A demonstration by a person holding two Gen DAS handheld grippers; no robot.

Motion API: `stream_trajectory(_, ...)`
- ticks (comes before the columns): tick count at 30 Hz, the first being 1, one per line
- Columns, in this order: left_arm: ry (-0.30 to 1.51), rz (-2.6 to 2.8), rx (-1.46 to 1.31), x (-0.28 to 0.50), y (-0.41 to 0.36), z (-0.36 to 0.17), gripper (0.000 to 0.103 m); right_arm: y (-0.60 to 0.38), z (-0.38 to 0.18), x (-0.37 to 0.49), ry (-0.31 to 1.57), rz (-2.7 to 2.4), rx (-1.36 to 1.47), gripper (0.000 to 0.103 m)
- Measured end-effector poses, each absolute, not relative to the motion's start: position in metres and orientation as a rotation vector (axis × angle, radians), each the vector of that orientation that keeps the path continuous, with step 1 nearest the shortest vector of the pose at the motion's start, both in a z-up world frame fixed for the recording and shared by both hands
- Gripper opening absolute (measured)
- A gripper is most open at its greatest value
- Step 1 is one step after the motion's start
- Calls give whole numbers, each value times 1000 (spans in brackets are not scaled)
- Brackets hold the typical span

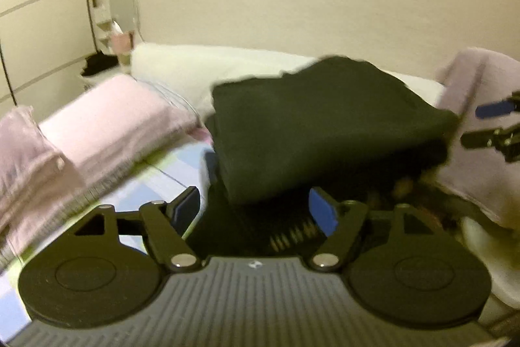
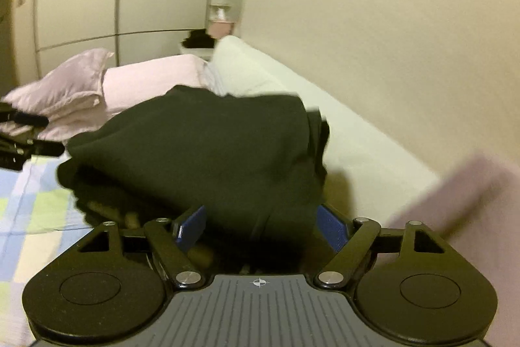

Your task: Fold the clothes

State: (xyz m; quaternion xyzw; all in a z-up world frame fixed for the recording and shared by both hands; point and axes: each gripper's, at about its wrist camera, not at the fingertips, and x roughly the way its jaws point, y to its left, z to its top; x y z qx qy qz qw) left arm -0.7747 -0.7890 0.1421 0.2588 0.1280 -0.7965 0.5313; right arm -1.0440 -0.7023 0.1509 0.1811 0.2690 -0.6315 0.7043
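Note:
A dark green folded garment (image 1: 321, 122) lies bunched on the bed, right in front of both grippers; it also shows in the right wrist view (image 2: 208, 148). My left gripper (image 1: 255, 210) is open, its blue pads either side of the garment's near edge, nothing held. My right gripper (image 2: 263, 226) is open too, with the cloth's near edge lying between its fingers, not pinched. The right gripper's fingers (image 1: 494, 109) show at the right edge of the left wrist view; the left gripper's fingers (image 2: 29, 132) show at the left edge of the right wrist view.
Folded pink clothes (image 1: 107, 119) and a lilac pile (image 2: 65, 86) lie to the left on the checked bedsheet (image 2: 29, 200). A white pillow (image 2: 247, 67) lies along the wall. A pink cloth (image 2: 471, 194) lies at right. A wardrobe (image 2: 97, 5) stands behind.

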Motion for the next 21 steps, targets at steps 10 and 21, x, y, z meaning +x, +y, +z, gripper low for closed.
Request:
stream_trajectory(10, 386, -1921, 586, -723, -664, 133, 100, -596, 153, -993, 493, -1551, 559, 79)
stream_trajectory(21, 467, -1903, 603, -687, -586, 139, 101, -478, 160, -922, 390, -1694, 736, 101)
